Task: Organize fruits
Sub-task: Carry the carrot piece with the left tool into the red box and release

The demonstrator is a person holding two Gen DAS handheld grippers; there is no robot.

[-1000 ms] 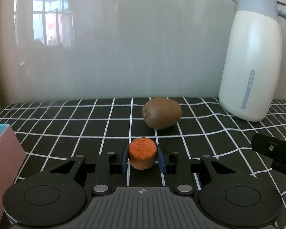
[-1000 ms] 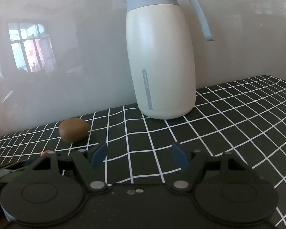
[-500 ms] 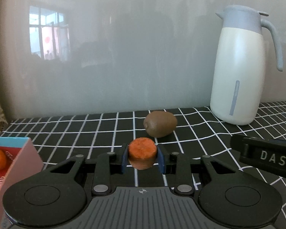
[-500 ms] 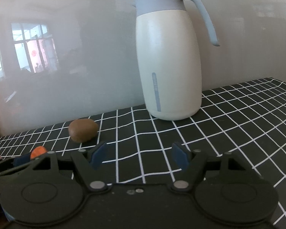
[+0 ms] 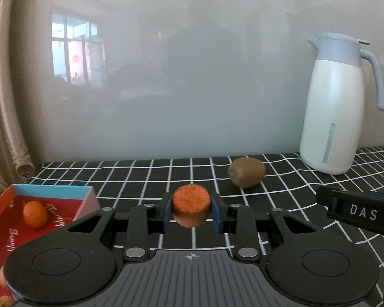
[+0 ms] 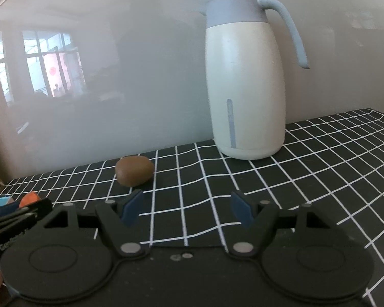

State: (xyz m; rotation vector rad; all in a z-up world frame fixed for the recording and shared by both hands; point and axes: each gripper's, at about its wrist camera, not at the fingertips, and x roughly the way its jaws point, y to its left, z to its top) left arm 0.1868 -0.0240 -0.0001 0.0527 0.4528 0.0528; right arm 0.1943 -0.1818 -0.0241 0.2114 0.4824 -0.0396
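The left gripper [image 5: 191, 211] has its jaws clamped on a short orange cylinder-shaped piece of fruit [image 5: 191, 204], held above the black worktop with a white grid [image 5: 130, 176], just right of a red open cardboard box [image 5: 5, 220] at the left edge that holds a small round orange fruit [image 5: 35, 214]. The right gripper [image 6: 187, 208] has its jaws spread apart around nothing. A brown fuzzy kiwi [image 6: 134, 171] lies near the worktop's back edge, left of a white jug with a grey-blue lid [image 6: 245, 81].

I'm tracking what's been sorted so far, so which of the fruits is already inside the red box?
The small round orange fruit, lying on the floor of the red box. The kiwi sits on the checked cloth, and the orange chunk is clamped in the left gripper.
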